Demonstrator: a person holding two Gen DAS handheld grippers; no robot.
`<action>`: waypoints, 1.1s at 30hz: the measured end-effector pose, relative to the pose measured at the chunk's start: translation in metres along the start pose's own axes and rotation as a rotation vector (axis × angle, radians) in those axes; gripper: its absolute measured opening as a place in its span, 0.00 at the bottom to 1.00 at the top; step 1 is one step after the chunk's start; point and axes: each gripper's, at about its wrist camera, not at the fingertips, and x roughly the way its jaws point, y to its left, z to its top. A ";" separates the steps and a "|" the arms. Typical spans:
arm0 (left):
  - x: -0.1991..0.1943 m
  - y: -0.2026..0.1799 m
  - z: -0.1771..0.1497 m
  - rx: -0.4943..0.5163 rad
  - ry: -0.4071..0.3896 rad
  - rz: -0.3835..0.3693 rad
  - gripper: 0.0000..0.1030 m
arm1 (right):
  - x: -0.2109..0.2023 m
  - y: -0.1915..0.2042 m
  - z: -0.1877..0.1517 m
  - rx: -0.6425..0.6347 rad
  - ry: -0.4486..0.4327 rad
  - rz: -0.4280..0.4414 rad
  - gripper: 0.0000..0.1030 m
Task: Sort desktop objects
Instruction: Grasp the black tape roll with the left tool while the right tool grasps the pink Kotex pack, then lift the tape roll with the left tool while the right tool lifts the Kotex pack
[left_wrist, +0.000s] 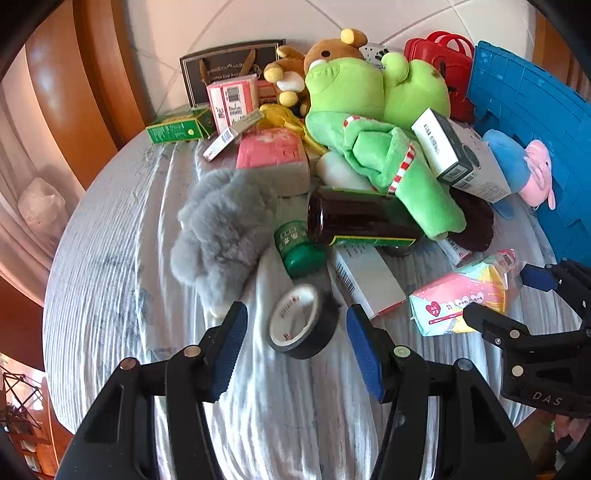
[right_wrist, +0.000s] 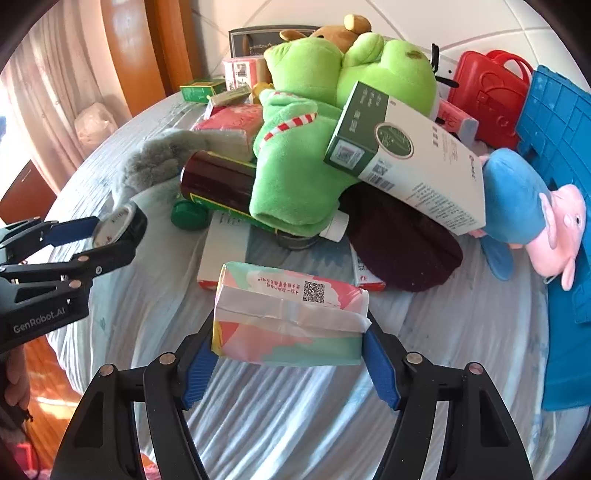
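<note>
A heap of objects lies on a round table with a pale striped cloth (left_wrist: 122, 266). My left gripper (left_wrist: 295, 332) is open around a black tape roll (left_wrist: 303, 326); its pads stand apart from the roll on both sides. The roll also shows in the right wrist view (right_wrist: 123, 221) between the left fingers. My right gripper (right_wrist: 290, 332) is shut on a pastel tissue pack (right_wrist: 291, 317), which also shows in the left wrist view (left_wrist: 461, 299). The right gripper (left_wrist: 498, 295) is at the right of the left wrist view.
The heap holds a green frog plush (left_wrist: 369, 122), a grey furry toy (left_wrist: 225, 225), a dark brown jar (left_wrist: 354, 218), a green-capped bottle (left_wrist: 299, 247), white boxes (right_wrist: 406, 158), a pink pig plush (right_wrist: 554, 225), a red case (right_wrist: 487, 92) and a blue crate (right_wrist: 565, 184).
</note>
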 end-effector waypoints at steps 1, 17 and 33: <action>-0.006 -0.002 0.002 0.012 -0.022 -0.006 0.46 | -0.004 0.004 0.006 -0.001 -0.008 -0.003 0.69; 0.023 0.023 -0.017 -0.062 0.087 -0.071 0.46 | -0.028 0.017 0.023 0.013 -0.038 -0.020 0.69; 0.080 -0.017 -0.014 0.043 0.123 -0.040 0.51 | 0.003 0.010 0.011 0.025 0.014 -0.025 0.69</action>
